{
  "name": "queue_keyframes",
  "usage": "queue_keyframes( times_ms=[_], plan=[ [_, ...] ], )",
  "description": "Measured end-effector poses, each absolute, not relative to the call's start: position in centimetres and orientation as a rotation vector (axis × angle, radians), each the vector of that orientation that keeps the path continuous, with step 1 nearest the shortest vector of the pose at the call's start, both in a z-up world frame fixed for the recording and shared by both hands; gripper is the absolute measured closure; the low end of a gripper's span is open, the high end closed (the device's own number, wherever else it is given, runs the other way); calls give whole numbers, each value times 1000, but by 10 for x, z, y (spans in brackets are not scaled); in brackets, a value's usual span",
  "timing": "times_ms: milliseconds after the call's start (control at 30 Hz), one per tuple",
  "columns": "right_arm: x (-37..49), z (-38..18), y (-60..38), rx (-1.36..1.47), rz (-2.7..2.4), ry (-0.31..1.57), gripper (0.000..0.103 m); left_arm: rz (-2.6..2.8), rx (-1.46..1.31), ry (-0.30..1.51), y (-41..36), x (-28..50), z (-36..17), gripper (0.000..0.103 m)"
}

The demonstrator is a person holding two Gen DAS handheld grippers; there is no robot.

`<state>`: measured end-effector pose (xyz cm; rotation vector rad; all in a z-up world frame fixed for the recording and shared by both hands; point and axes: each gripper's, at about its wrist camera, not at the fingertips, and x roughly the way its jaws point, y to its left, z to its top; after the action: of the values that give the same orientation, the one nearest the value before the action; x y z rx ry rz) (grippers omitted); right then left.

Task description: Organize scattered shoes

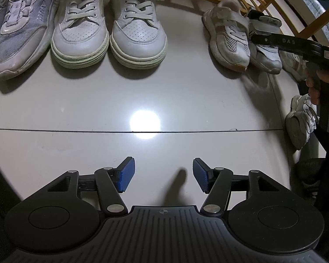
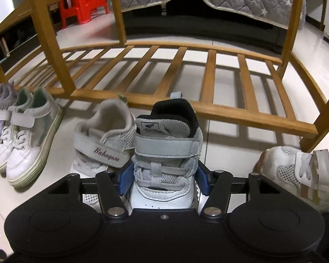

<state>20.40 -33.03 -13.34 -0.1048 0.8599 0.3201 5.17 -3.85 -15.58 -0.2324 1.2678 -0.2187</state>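
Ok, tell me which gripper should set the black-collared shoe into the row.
Right. The right gripper already clasps the black-collared shoe beside the Bahuqula shoe; the left gripper hangs open over bare floor.

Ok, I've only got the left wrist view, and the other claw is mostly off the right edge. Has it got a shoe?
Observer: Yes, the right claw has its blue pads against both sides of a grey-strapped shoe with black lining.
Operator: What's next to that shoe?
Observer: Close on its left in the right wrist view is a white shoe with maroon lettering on its strap.
Operator: And on the other side?
Observer: A mesh shoe sits apart to the right, near a leg of the wooden rack.
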Motion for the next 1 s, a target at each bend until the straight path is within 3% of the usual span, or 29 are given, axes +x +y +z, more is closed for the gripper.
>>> queue_keyframes(
  times_ms=[667, 1000],
  plan=[
    [189, -114, -348, 3, 276, 862, 32, -211, -230, 1272, -39, 55, -155, 42],
    [191, -85, -424, 144, -73, 786, 32, -220, -226, 1272, -39, 56, -156, 42]
  ],
)
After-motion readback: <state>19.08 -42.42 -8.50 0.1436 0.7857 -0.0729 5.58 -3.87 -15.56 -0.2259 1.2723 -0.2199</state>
